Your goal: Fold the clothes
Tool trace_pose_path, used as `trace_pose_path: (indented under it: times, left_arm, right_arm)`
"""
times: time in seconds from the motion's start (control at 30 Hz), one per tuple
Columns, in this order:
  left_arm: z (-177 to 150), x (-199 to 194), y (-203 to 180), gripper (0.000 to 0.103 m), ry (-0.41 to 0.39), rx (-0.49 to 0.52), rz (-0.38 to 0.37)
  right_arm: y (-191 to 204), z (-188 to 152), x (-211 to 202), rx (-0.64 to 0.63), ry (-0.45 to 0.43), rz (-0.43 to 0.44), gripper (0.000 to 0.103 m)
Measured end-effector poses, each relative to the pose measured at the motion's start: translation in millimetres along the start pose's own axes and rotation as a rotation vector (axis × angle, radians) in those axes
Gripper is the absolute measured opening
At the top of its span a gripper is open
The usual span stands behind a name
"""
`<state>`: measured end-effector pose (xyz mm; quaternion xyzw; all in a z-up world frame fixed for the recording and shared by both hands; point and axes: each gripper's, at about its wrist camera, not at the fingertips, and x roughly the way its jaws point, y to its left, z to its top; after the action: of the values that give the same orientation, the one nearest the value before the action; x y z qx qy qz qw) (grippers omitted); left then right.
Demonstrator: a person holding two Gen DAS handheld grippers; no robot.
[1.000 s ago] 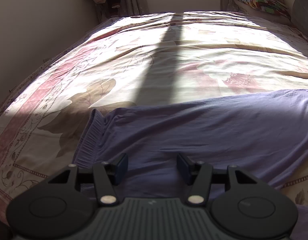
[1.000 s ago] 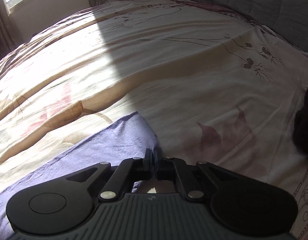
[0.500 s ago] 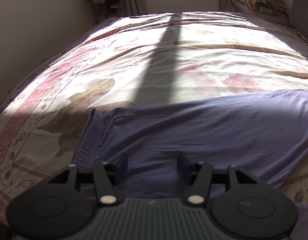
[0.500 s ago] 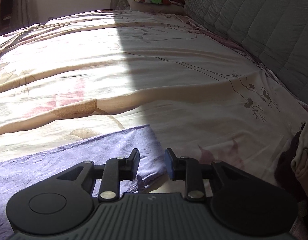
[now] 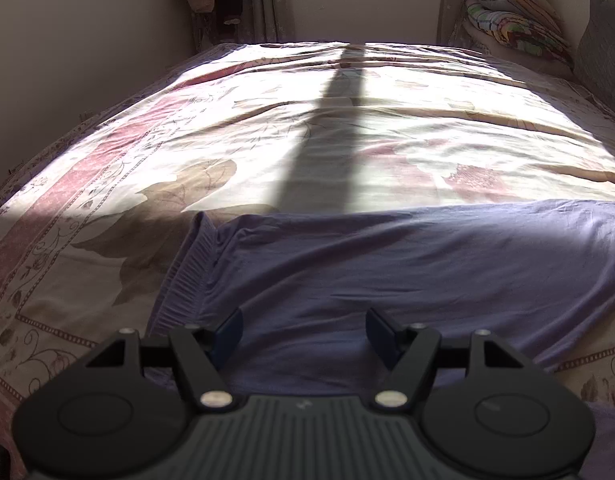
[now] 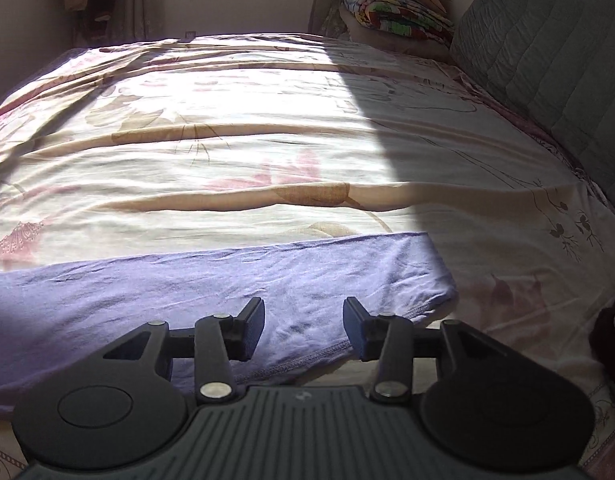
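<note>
- The purple trousers (image 5: 387,264) lie flat on the bed (image 5: 307,128), their long axis running side to side across both frames: the ribbed waistband (image 5: 187,276) at lower left in the left wrist view, the leg end (image 6: 423,276) at centre right in the right wrist view.
- The left tool (image 5: 303,326) sits at bottom centre of its frame, jaws wide apart and holding nothing. It hangs over the seat of the trousers, with the waistband just to its left.
- The right tool (image 6: 303,326) is likewise at bottom centre, jaws apart and empty. It is over the leg near the near hem (image 6: 319,354); the leg's end lies up and to its right.
- Judged from this, each tool is nearest its own end of the garment: left for the waistband, right for the leg end.
- Whether the trousers are one layer or already doubled leg on leg, I cannot tell.
</note>
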<state>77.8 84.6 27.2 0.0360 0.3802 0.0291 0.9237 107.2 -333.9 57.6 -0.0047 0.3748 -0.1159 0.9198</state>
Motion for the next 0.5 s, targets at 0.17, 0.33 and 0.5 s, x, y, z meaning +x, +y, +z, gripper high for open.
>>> trace_pose_path:
  times: [0.17,0.33,0.5]
  left_arm:
    - [-6,-5,1,0.072,-0.008,-0.003,-0.043]
    - [-10,-9,13,0.072,-0.031,-0.001,-0.052]
    - [-8,-6,42,0.07,-0.045,-0.063,-0.007]
  right_arm:
    - [51,0,-13,-0.071,-0.008,0.113,0.055]
    - [124,14,-18,-0.179,-0.014,0.359,0.055]
    - [208,24,-15,-0.334,-0.02,0.526,0.055]
